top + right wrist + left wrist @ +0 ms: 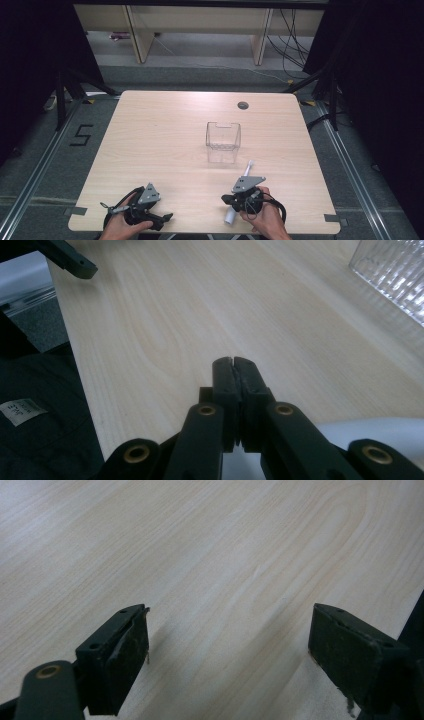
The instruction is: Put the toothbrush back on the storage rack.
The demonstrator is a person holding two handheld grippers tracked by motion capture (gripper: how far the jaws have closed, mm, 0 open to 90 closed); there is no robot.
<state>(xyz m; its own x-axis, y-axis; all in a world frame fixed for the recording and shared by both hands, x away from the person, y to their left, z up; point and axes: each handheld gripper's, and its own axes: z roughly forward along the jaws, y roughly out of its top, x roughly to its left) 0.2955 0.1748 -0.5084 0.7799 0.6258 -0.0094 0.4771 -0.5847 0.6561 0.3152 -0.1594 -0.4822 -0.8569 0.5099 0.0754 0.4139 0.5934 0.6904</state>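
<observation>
Toothbrush [239, 194] lies under closed right tongs [233, 361].

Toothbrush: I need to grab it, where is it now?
In the high view the toothbrush lies near the table's front right, under the right hand, head toward the clear box.

In the high view the right gripper [246, 192] hides the middle of the white toothbrush [231, 216], its head too small to make out. The clear container [395, 270] is cut off at the upper right of the right gripper view, and the blurred white shape at lower right there is probably the toothbrush.
</observation>
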